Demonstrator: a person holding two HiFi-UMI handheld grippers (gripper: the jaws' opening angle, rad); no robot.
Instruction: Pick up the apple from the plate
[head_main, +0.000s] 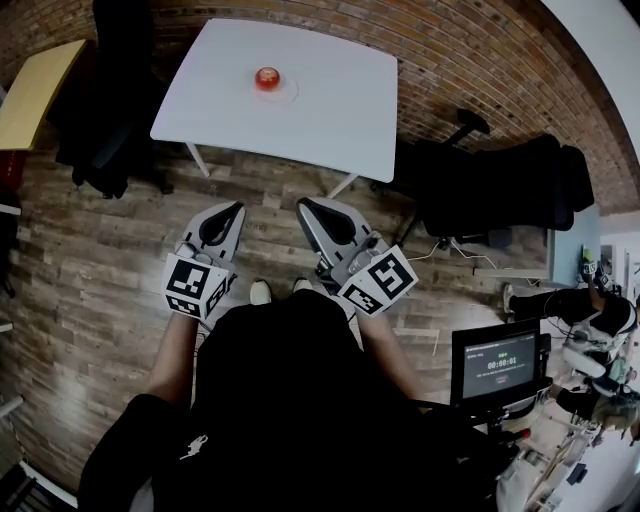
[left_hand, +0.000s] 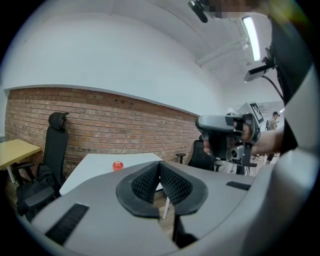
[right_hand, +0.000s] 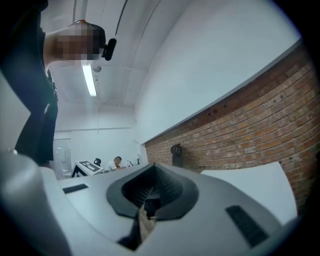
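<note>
A red apple (head_main: 267, 78) sits on a white plate (head_main: 287, 93) near the middle of a white table (head_main: 340, 110), far ahead of both grippers. In the left gripper view the apple (left_hand: 117, 165) shows small on the table (left_hand: 95, 172), beyond the jaws. My left gripper (head_main: 236, 208) is held low in front of the person, its jaws shut with nothing between them. My right gripper (head_main: 303, 204) is beside it, shut and empty too; it also shows in the left gripper view (left_hand: 225, 137). The right gripper view shows only a corner of the table (right_hand: 255, 182), not the apple.
Black office chairs stand left (head_main: 115, 110) and right (head_main: 500, 190) of the table. A yellow table (head_main: 35, 90) is at the far left, a monitor on a stand (head_main: 497, 362) at lower right. Wood floor lies between me and the table; a brick wall (left_hand: 115, 130) is behind it.
</note>
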